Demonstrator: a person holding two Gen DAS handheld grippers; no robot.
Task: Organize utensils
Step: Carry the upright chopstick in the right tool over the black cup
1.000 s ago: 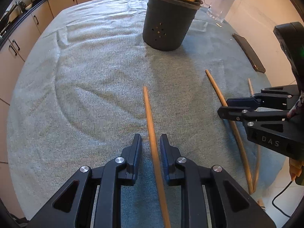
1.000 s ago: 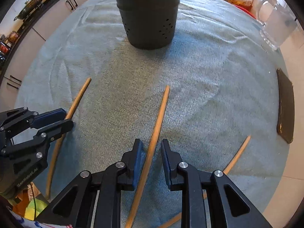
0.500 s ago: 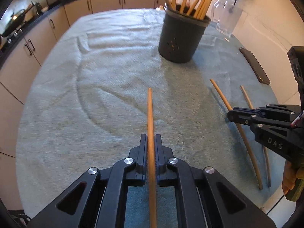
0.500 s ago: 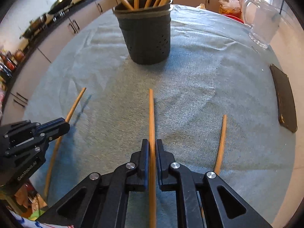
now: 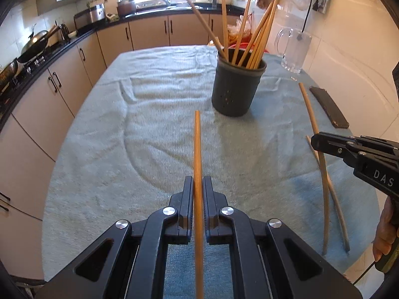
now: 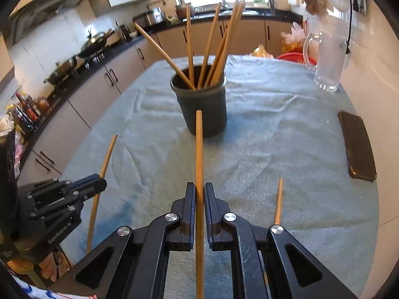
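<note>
My left gripper (image 5: 198, 186) is shut on a wooden chopstick (image 5: 197, 147) that points ahead, lifted over the teal cloth (image 5: 139, 149). My right gripper (image 6: 199, 189) is shut on a second chopstick (image 6: 199, 147), which is aimed at the dark holder (image 6: 202, 109). Several chopsticks stand in that holder (image 5: 234, 92). In the left wrist view the right gripper (image 5: 316, 140) holds its chopstick (image 5: 308, 107) at the right. The right wrist view shows the left gripper (image 6: 99, 182) with its chopstick (image 6: 107, 154). One loose chopstick (image 6: 278, 199) lies on the cloth (image 6: 286, 129), and it appears again in the left view (image 5: 336, 211).
A glass mug (image 6: 329, 59) stands at the far right corner of the table. A dark phone (image 6: 359, 144) lies near the right edge. Kitchen cabinets and a stove with pans run along the left. A hand (image 5: 385, 234) grips the right tool's handle.
Both grippers went from open around a lying chopstick to shut on it. Both then rose and tipped upward, lifting the chopsticks off the cloth.
</note>
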